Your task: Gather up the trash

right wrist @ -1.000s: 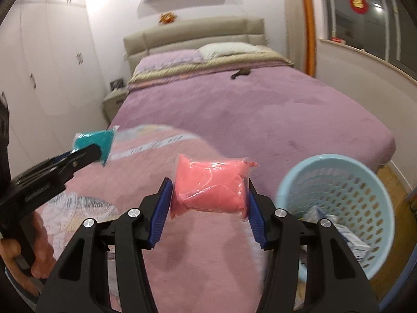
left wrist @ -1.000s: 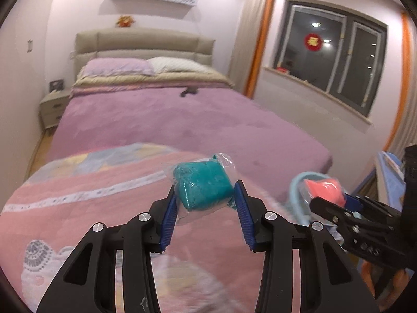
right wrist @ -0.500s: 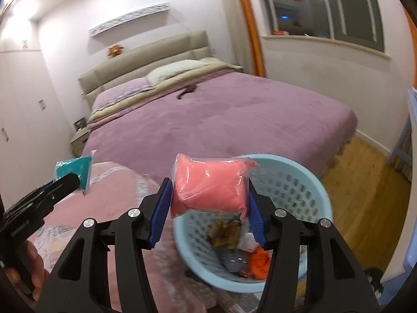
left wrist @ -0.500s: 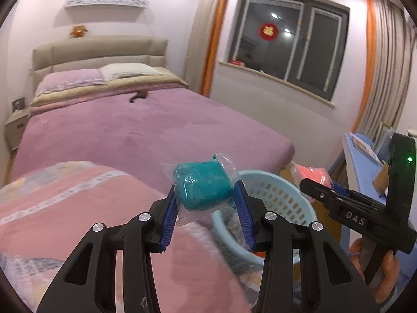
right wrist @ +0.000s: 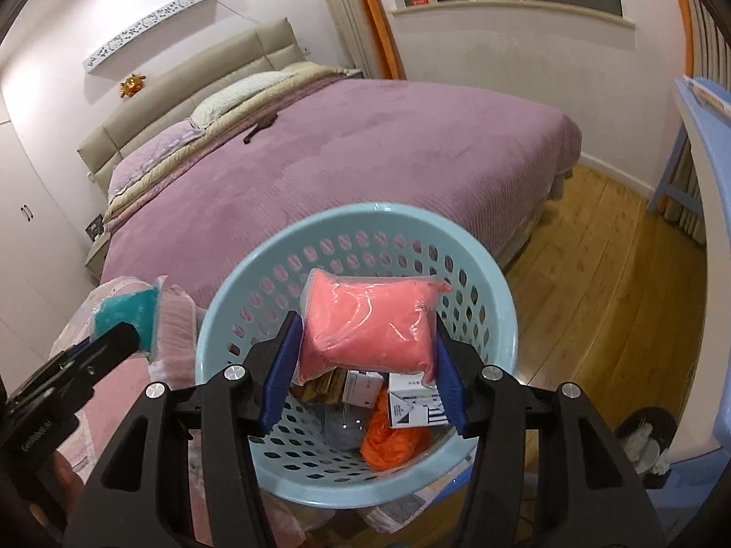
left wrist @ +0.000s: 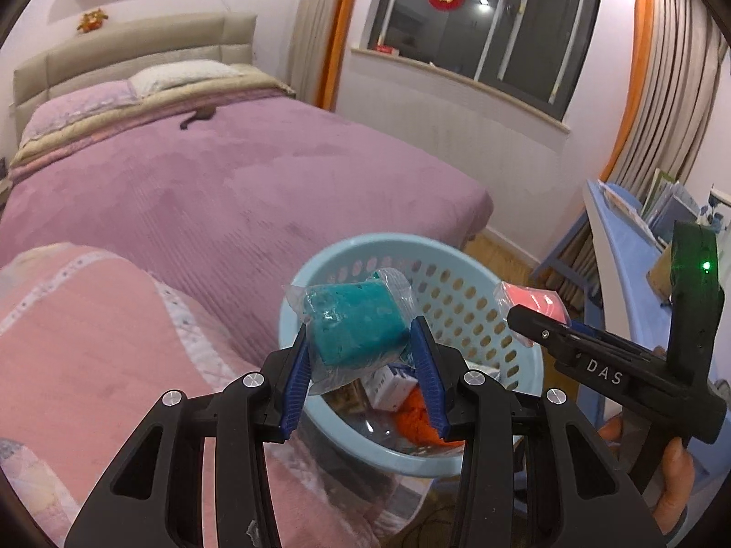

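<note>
Firmly pinched between the left gripper (left wrist: 361,360)'s blue fingers (left wrist: 292,376) is a teal block in crinkled clear wrap (left wrist: 354,322), while the right gripper (right wrist: 363,365)'s fingers clamp a plump salmon-pink packet in glossy clear film (right wrist: 368,324), both held above the pale blue perforated basket (right wrist: 237,301) beside the purple-covered bed (right wrist: 365,150). Only the right wrist view looks deep into the basket, showing white cartons (right wrist: 411,404), an orange crumple (right wrist: 393,438) and a wooden floor (right wrist: 603,283); the left wrist view alone shows the dark window (left wrist: 493,23)
</note>
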`<action>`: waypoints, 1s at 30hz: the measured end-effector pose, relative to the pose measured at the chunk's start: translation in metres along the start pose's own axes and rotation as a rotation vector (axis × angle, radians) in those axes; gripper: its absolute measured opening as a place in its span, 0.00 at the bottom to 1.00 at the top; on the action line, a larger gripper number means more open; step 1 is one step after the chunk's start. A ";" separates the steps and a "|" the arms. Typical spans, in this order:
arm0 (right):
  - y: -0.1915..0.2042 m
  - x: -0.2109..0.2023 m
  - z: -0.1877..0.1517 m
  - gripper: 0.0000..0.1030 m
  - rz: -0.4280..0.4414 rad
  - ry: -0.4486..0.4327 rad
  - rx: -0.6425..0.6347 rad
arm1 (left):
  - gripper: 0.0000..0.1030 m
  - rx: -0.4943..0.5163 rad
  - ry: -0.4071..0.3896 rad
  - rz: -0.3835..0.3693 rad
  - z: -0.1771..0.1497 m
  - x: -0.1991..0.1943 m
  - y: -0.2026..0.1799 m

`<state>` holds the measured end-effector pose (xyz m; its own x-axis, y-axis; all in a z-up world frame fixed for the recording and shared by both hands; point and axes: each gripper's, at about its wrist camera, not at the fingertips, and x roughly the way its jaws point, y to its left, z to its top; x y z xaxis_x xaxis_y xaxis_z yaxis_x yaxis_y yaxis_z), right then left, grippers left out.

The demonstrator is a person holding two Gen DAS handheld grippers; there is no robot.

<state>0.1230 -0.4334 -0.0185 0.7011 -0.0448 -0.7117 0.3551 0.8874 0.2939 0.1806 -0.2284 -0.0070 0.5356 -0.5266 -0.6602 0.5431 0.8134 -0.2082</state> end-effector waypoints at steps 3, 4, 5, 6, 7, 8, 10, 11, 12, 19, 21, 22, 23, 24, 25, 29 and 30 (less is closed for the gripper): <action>-0.005 0.004 -0.003 0.51 0.004 0.016 0.009 | 0.41 -0.003 0.016 -0.012 -0.003 0.005 0.000; -0.006 0.005 -0.003 0.51 0.012 0.021 0.015 | 0.47 -0.005 0.017 -0.012 -0.003 0.006 0.000; -0.007 0.006 -0.003 0.51 0.019 0.024 0.018 | 0.52 -0.007 0.017 -0.007 -0.002 0.006 0.000; -0.008 0.006 -0.003 0.51 0.026 0.025 0.021 | 0.58 -0.010 0.011 -0.009 -0.003 0.005 -0.001; -0.008 0.005 -0.004 0.51 0.029 0.025 0.020 | 0.58 -0.012 0.002 -0.016 -0.004 0.003 -0.001; -0.008 0.004 -0.004 0.51 0.028 0.025 0.016 | 0.58 -0.011 0.002 -0.019 -0.004 0.001 -0.001; -0.004 0.000 -0.005 0.52 0.028 0.019 0.009 | 0.62 -0.005 -0.002 -0.017 -0.006 -0.003 0.000; -0.003 -0.003 -0.006 0.53 0.028 0.014 0.008 | 0.63 -0.005 -0.008 -0.014 -0.006 -0.006 0.000; -0.002 -0.006 -0.005 0.55 0.030 0.009 0.003 | 0.65 -0.007 -0.013 -0.015 -0.007 -0.009 0.001; 0.013 -0.025 -0.005 0.62 0.035 -0.032 -0.021 | 0.66 -0.034 -0.055 -0.007 -0.012 -0.039 0.014; 0.017 -0.031 -0.007 0.62 0.044 -0.040 -0.022 | 0.66 -0.042 -0.069 -0.003 -0.014 -0.049 0.018; 0.020 -0.035 -0.008 0.63 0.049 -0.044 -0.025 | 0.66 -0.040 -0.085 0.009 -0.016 -0.058 0.020; 0.025 -0.039 -0.009 0.63 0.060 -0.050 -0.031 | 0.66 -0.038 -0.094 0.017 -0.018 -0.063 0.022; 0.028 -0.042 -0.010 0.64 0.065 -0.052 -0.035 | 0.69 -0.036 -0.105 0.027 -0.019 -0.069 0.023; 0.033 -0.047 -0.012 0.64 0.073 -0.057 -0.043 | 0.72 -0.035 -0.124 0.045 -0.022 -0.077 0.025; 0.054 -0.067 -0.019 0.64 0.098 -0.089 -0.087 | 0.78 -0.037 -0.205 0.123 -0.035 -0.109 0.032; 0.060 -0.071 -0.021 0.64 0.104 -0.098 -0.100 | 0.79 -0.037 -0.217 0.134 -0.038 -0.115 0.033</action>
<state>0.0811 -0.3676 0.0364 0.7895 0.0095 -0.6137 0.2174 0.9307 0.2941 0.1121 -0.1314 0.0349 0.7294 -0.4512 -0.5142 0.4363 0.8858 -0.1583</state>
